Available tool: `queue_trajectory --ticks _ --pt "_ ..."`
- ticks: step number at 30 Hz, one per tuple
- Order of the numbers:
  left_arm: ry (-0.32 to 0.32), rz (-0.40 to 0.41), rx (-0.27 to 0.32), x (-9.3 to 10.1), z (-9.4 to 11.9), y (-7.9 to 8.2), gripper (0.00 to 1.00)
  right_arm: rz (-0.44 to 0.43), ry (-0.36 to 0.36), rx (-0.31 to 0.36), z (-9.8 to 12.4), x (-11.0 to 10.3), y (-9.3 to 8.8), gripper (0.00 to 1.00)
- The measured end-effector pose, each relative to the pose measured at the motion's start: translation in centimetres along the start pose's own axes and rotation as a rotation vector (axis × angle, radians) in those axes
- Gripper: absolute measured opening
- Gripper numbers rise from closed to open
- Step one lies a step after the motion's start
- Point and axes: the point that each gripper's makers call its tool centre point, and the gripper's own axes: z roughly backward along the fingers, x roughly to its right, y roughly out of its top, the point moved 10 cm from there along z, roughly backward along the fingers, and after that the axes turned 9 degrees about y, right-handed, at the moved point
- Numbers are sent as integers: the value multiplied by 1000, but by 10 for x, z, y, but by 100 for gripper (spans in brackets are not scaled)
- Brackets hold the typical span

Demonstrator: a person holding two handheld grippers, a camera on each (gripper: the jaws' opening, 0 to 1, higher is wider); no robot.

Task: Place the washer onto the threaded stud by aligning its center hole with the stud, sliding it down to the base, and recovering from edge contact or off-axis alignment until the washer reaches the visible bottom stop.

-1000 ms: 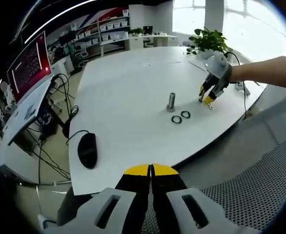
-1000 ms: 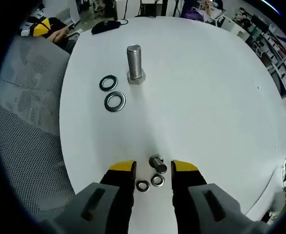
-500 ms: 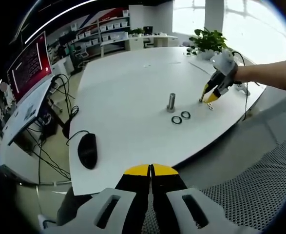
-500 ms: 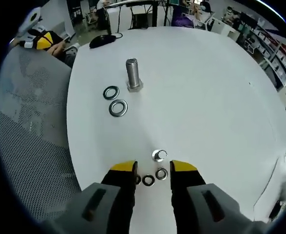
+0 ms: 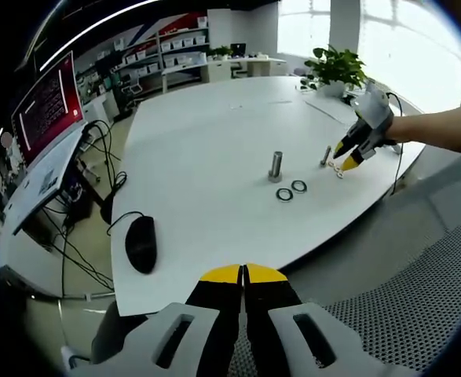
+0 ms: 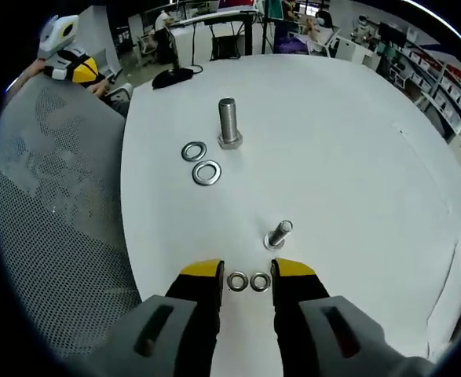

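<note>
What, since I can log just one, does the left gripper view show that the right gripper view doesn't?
Left gripper view: a red-screened monitor, a potted plant, and the right tongs from outside, beside the small stud. Right gripper view: two small washers lying between its open tongs. Both: the white table, large bolt, two large washers and computer mouse.

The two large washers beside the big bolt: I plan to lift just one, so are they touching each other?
Cannot tell. In the right gripper view the two large washers lie edge to edge beside the big bolt; neither contact nor gap is plain.
</note>
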Motion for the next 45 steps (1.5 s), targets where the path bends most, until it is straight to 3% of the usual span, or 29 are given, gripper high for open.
queue_trajectory --ticks 22,28,33,45 --pt "1 1 5 0 0 1 0 9 53 -111 -13 -8 -16 22" --pt "2 4 8 0 0 1 0 30 38 -126 -15 -5 -12 22" --pt "3 2 5 1 0 1 0 85 21 -175 -17 -3 -6 22" --pt "2 2 5 0 0 0 0 53 29 -189 -16 8 -8 21"
